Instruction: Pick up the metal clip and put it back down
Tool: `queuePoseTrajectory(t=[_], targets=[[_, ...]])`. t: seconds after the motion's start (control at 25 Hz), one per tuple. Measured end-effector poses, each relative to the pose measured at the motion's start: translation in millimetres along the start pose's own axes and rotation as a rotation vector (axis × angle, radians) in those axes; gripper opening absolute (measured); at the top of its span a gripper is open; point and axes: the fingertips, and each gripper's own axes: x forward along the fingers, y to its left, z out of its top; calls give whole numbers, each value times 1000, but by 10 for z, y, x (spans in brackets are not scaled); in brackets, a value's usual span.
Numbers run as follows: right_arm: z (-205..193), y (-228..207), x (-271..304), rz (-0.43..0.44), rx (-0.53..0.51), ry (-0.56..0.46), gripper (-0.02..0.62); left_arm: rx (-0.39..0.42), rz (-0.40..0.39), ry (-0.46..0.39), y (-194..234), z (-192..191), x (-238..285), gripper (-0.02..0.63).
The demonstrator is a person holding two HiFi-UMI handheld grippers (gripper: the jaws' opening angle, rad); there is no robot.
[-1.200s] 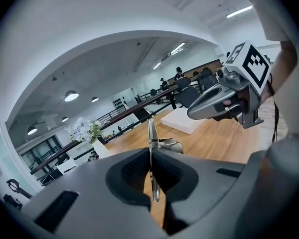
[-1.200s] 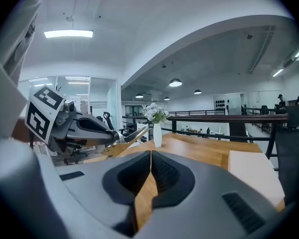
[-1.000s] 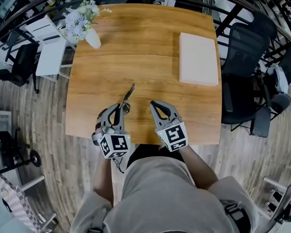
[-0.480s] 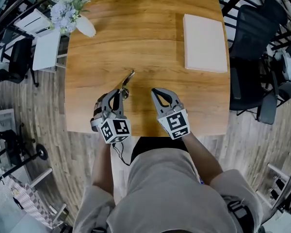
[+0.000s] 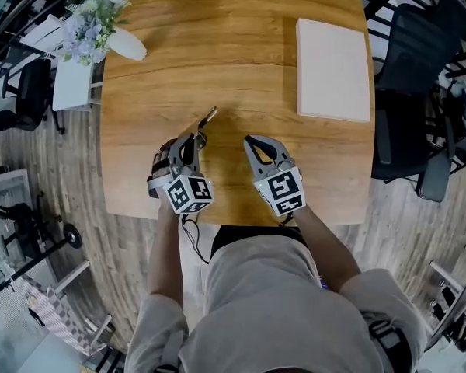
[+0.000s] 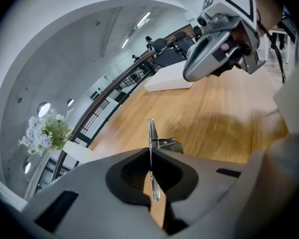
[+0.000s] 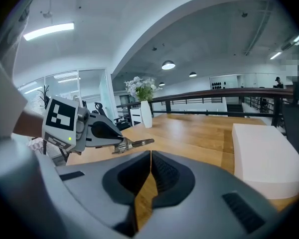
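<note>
The metal clip [image 5: 204, 121] is a thin silvery piece sticking out forward from my left gripper [image 5: 191, 141], which is shut on it and holds it off the wooden table [image 5: 233, 61]. In the left gripper view the clip [image 6: 151, 148] stands edge-on between the closed jaws. In the right gripper view the clip [image 7: 134, 144] juts from the left gripper [image 7: 120, 144] above the table. My right gripper [image 5: 255, 142] hovers to the right of the left one, jaws shut with nothing between them [image 7: 150, 156].
A pale flat rectangular block [image 5: 333, 68] lies at the table's far right. A white vase with flowers [image 5: 101, 33] stands at the far left corner. Black office chairs [image 5: 419, 92] stand to the right of the table; a railing runs behind it.
Both grippers have stayed near the front edge while the head view shifted; the left gripper keeps the clip raised, tilted slightly further right. The right gripper stays shut and empty.
</note>
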Motion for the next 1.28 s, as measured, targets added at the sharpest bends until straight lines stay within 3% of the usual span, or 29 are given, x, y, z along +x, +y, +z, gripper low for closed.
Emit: queuePoseTrajectory(t=[0.24, 0.8, 1.28], targets=[[-148, -176, 58, 2, 33, 28, 27, 65, -22, 27, -75, 11, 256, 25], [-255, -271, 7, -7, 51, 55, 27, 136, -43, 65, -196, -33, 542, 25], [-293, -334, -43, -12, 60, 64, 27, 147, -65, 96, -307, -55, 685, 26]])
